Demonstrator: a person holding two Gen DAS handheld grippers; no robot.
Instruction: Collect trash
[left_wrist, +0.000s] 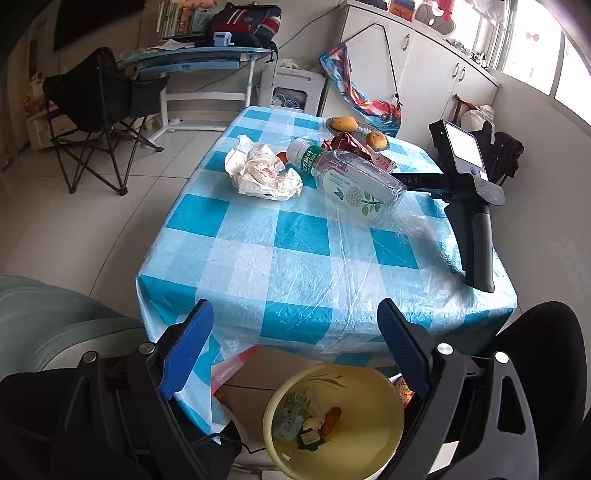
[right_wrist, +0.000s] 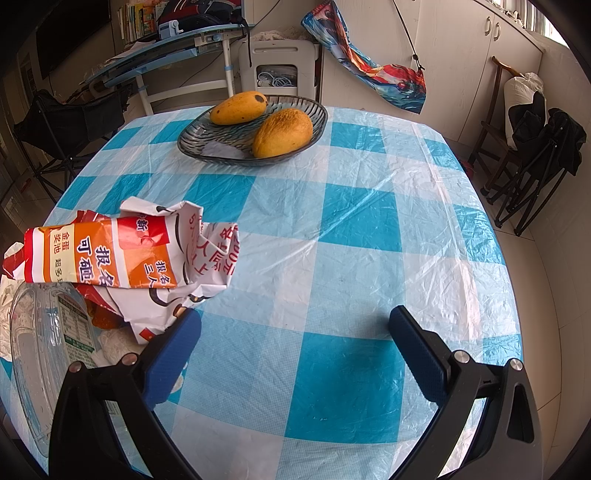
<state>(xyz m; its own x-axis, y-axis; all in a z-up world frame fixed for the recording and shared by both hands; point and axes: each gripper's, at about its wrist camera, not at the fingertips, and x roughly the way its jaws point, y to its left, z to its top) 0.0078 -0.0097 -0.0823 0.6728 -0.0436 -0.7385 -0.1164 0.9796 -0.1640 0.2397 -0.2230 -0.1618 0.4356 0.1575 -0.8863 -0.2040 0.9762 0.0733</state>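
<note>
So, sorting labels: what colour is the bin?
Pale yellow bin, with trash already inside; clearest in the left wrist view.

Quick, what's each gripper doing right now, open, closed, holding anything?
Left gripper: open, holding nothing, above the yellow bin.
Right gripper: open, holding nothing, over the checked tablecloth.

Tabletop (left_wrist: 295, 266) under a blue-and-white checked plastic cover. Landmark: clear bottle (left_wrist: 351, 177), lying on its side. Left of it, crumpled white paper (left_wrist: 262, 171); behind it, a red wrapper (right_wrist: 122, 254); farther behind, a glass dish (right_wrist: 229, 147) holding two mangoes (right_wrist: 282, 133).
</note>
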